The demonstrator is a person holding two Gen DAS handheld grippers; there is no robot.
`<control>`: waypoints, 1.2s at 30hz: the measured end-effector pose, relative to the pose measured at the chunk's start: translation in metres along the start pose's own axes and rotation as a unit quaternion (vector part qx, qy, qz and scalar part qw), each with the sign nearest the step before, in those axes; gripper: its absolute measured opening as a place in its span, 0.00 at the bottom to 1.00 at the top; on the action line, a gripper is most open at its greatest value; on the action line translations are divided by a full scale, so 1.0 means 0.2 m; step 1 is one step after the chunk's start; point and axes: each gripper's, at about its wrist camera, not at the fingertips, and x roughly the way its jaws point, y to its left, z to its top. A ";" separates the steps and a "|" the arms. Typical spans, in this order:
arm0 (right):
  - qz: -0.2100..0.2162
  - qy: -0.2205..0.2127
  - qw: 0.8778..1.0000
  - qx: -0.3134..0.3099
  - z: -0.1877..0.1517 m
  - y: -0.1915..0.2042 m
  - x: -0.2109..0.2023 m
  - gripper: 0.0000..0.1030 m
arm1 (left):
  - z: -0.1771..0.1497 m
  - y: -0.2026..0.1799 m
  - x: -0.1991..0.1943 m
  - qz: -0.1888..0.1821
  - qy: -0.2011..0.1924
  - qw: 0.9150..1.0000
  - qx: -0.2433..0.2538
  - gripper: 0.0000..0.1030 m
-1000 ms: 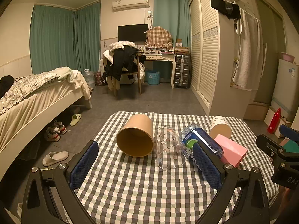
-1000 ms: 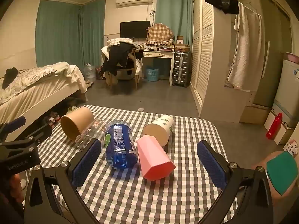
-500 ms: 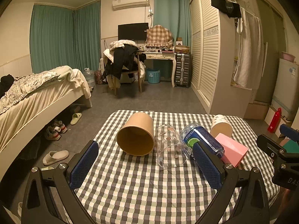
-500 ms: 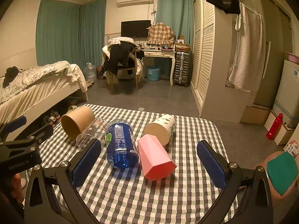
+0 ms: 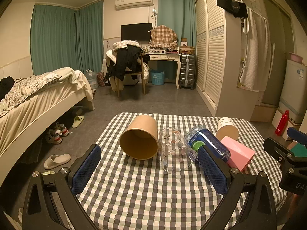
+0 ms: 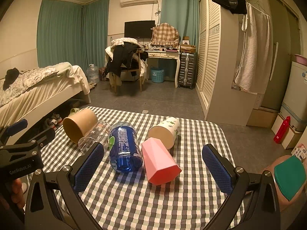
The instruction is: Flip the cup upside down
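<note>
Right now your left tongs [image 5: 149, 167] and right tongs [image 6: 153, 167] both hover spread apart over the checked worktop [image 5: 145, 191], gripping nothing. Five cups lie on their sides in a row: a brown paper cup [image 5: 140, 137] at 12 o'clock from your left tongs, the clear glass cup [image 5: 175, 151] at 1 o'clock, beside the blue translucent cup [image 6: 123, 146]. Your right view shows the faceted pink cup [image 6: 159, 161] at 12 o'clock and the printed paper cup [image 6: 166, 132] behind it touching.
</note>
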 end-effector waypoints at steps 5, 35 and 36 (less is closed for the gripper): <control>0.000 0.000 1.000 0.000 0.00 0.00 0.00 1.00 | 0.00 0.00 0.00 0.000 0.001 1.000 0.000 1.00; 0.008 0.003 1.000 0.001 -0.01 0.03 -0.01 1.00 | -0.01 0.00 0.00 0.001 0.003 1.000 0.001 1.00; 0.008 0.003 1.000 0.001 -0.01 0.03 -0.01 1.00 | -0.01 0.00 0.00 0.001 0.004 1.000 0.002 1.00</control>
